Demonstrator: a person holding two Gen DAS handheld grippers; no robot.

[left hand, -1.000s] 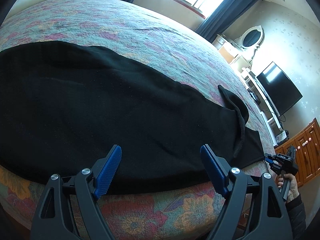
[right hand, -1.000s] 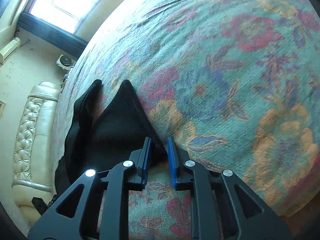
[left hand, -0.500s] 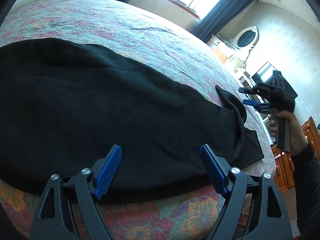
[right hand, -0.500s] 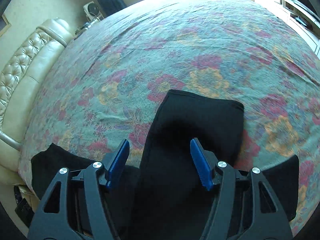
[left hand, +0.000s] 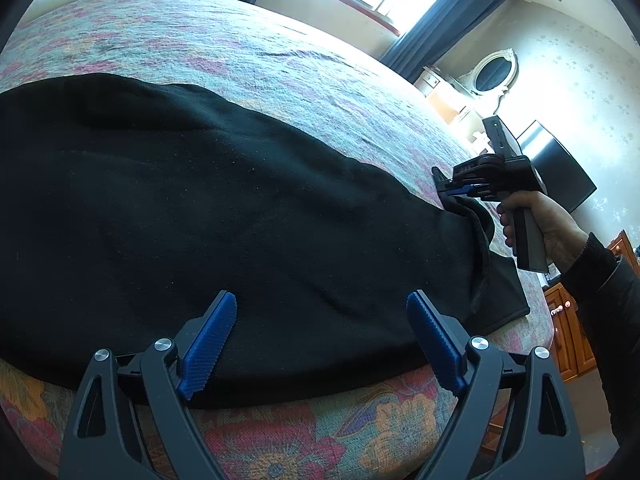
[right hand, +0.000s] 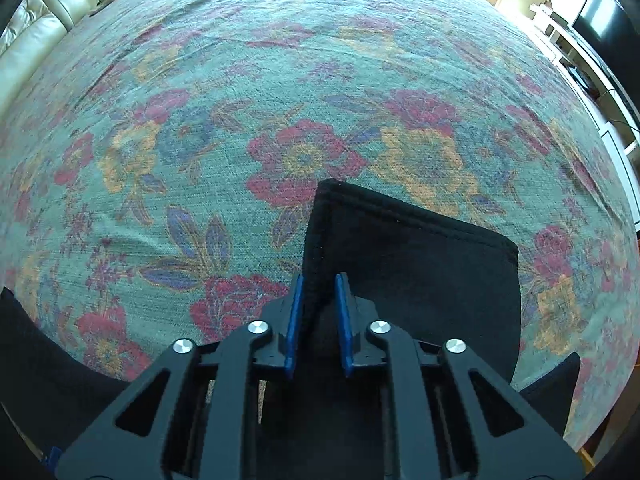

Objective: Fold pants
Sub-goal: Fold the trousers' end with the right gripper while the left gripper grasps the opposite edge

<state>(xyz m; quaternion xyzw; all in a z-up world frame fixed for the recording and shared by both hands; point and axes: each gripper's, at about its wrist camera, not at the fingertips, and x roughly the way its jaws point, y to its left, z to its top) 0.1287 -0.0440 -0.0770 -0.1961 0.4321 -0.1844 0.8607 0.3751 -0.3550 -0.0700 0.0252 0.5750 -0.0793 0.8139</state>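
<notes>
Black pants point(left hand: 224, 216) lie lengthwise across a floral bedspread. My left gripper point(left hand: 320, 344) is open and empty, hovering over the near edge of the pants. My right gripper point(right hand: 319, 312) is shut on the left edge of a black pant leg end point(right hand: 420, 256), which lies folded onto the bedspread. In the left wrist view the right gripper point(left hand: 452, 190) sits at the far right end of the pants, held by a hand.
The floral bedspread point(right hand: 280, 92) stretches far beyond the pants. A cream sofa point(right hand: 32, 28) stands at the left. A TV point(left hand: 556, 172), white shelves and wooden cabinets point(left hand: 568, 328) line the right wall past the bed edge.
My right gripper came down from above the pant leg end and closed on its left edge. My left gripper stayed open and barely moved.
</notes>
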